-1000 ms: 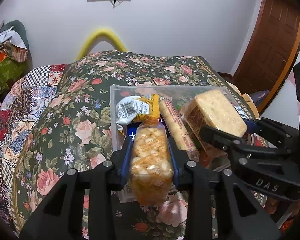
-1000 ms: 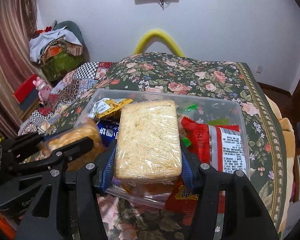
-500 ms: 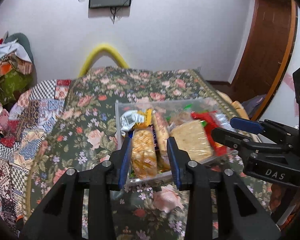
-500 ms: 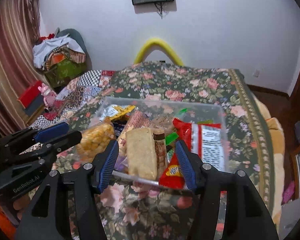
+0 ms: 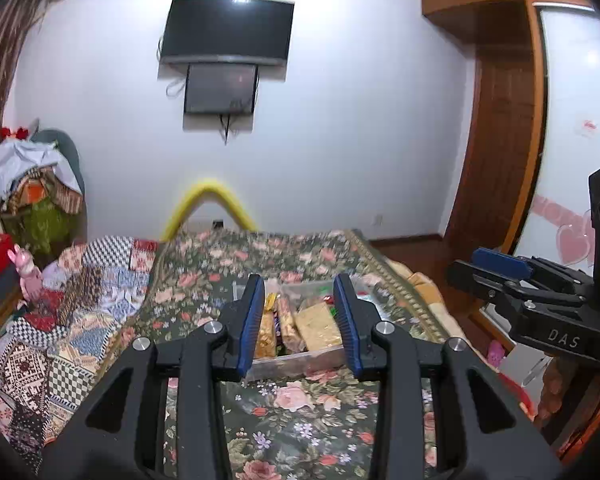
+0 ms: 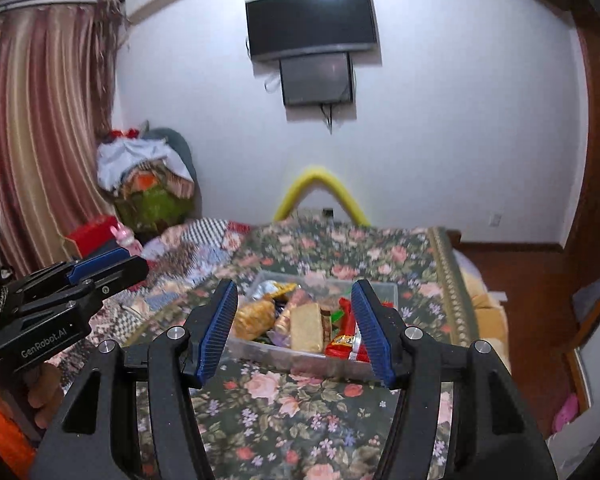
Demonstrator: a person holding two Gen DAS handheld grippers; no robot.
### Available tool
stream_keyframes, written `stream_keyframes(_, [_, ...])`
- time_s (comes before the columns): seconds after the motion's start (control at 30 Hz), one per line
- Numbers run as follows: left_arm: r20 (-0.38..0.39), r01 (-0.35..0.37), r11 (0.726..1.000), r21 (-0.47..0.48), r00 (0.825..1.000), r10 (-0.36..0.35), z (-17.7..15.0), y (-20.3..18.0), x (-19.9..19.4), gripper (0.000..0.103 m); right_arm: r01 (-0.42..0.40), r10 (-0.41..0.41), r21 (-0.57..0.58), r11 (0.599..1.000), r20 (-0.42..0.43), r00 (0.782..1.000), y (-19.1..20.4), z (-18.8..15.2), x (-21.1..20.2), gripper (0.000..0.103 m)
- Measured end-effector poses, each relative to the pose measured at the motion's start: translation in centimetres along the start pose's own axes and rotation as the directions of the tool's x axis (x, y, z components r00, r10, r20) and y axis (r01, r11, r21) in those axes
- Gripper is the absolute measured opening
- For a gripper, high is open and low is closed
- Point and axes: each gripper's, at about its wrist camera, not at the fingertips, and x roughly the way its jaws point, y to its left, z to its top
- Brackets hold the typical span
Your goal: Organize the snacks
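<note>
Sitting on the floral bedspread point(image 5: 300, 412), the clear plastic bin point(image 6: 300, 354) holds the snacks: a yellow puffed-snack bag point(image 6: 254, 320), a pale wrapped cracker block point(image 6: 307, 328) and a red packet point(image 6: 346, 330) beside it, all inside its walls. The left gripper point(image 5: 300, 320) hangs above and short of the bin with its blue-padded jaws parted wide and nothing between them, the bin showing through the gap. The right gripper point(image 6: 294, 330) is likewise spread wide and empty, well apart from the bin, which lies beyond its fingertips.
</note>
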Motion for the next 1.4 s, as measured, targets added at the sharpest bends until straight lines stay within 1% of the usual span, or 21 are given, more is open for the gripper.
stream_keyframes(0.03, [0.013, 0.001, 1.000, 0.002, 1.000, -0.001, 0.0, -0.3, -0.8, 0.036, 0.000, 0.000, 0.000, 1.000, 0.012, 1.000, 0.1, -0.1, -0.7, 0.056])
stream_keyframes(0.07, [0.028, -0.003, 1.000, 0.005, 1.000, 0.003, -0.1, -0.7, -1.8, 0.038, -0.002, 0.002, -0.002, 1.000, 0.026, 1.000, 0.4, -0.3, -1.5, 0.059])
stream_keyframes(0.1, [0.043, -0.006, 1.000, 0.010, 0.999, 0.006, -0.3, -1.0, -2.8, 0.041, -0.002, 0.002, -0.002, 1.000, 0.036, 0.999, 0.5, -0.5, -2.0, 0.061])
stream_keyframes(0.13, [0.057, -0.009, 1.000, 0.014, 0.998, 0.008, -0.4, -1.3, -3.5, 0.045, 0.000, 0.000, -0.001, 1.000, 0.054, 0.999, 0.7, -0.7, -2.7, 0.066])
stream_keyframes(0.17, [0.077, -0.010, 1.000, 0.020, 0.997, 0.009, -0.6, -1.6, -4.5, 0.053, 0.003, -0.003, 0.001, 1.000, 0.067, 0.998, 0.8, -0.9, -3.3, 0.073])
stream_keyframes(0.2, [0.090, -0.011, 1.000, 0.025, 0.996, 0.009, -0.8, -1.9, -5.2, 0.058, 0.003, -0.003, 0.002, 1.000, 0.078, 0.997, 0.9, -1.1, -3.7, 0.076])
stream_keyframes(0.23, [0.102, -0.011, 0.999, 0.030, 0.995, 0.008, -1.0, -2.2, -5.8, 0.065, 0.006, -0.006, 0.001, 1.000, 0.088, 0.996, 1.0, -1.3, -4.2, 0.080])
stream_keyframes(0.3, [0.123, -0.016, 0.999, 0.044, 0.992, 0.010, -1.3, -2.8, -6.9, 0.072, 0.015, -0.015, -0.004, 1.000, 0.106, 0.994, 1.4, -1.6, -5.0, 0.083])
stream_keyframes(0.33, [0.128, -0.017, 0.999, 0.047, 0.992, 0.011, -1.4, -2.9, -7.4, 0.074, 0.018, -0.017, -0.008, 1.000, 0.112, 0.994, 1.5, -1.7, -5.3, 0.086])
stream_keyframes(0.4, [0.137, -0.012, 0.999, 0.045, 0.991, 0.005, -1.6, -3.2, -8.1, 0.081, 0.034, -0.032, -0.014, 0.999, 0.128, 0.991, 1.8, -2.0, -5.6, 0.092])
stream_keyframes(0.47, [0.144, -0.012, 0.999, 0.040, 0.990, 0.006, -1.8, -3.2, -8.6, 0.084, 0.043, -0.041, -0.013, 0.999, 0.143, 0.989, 2.0, -2.2, -6.0, 0.103])
stream_keyframes(0.6, [0.154, -0.012, 0.999, 0.035, 0.988, 0.006, -2.4, -3.2, -9.7, 0.091, 0.045, -0.042, -0.011, 0.999, 0.154, 0.987, 2.2, -2.4, -6.2, 0.103])
stream_keyframes(0.83, [0.172, -0.022, 0.999, 0.026, 0.985, 0.017, -2.7, -3.2, -10.0, 0.098, 0.052, -0.050, -0.008, 0.999, 0.167, 0.985, 2.4, -3.0, -7.2, 0.103])
stream_keyframes(1.0, [0.176, -0.024, 0.999, 0.041, 0.984, 0.017, -2.9, -3.7, -10.1, 0.102, 0.054, -0.052, -0.008, 0.999, 0.173, 0.984, 2.4, -3.3, -7.6, 0.103])
stream_keyframes(1.23, [0.161, -0.027, 0.999, 0.029, 0.987, 0.022, -3.0, -3.6, -9.9, 0.103, 0.067, -0.066, 0.001, 0.998, 0.186, 0.980, 2.5, -3.3, -8.0, 0.103])
stream_keyframes(1.4, [0.169, -0.036, 0.999, 0.025, 0.985, 0.032, -3.1, -3.6, -10.0, 0.103, 0.074, -0.072, -0.005, 0.997, 0.190, 0.979, 2.7, -3.2, -8.2, 0.103])
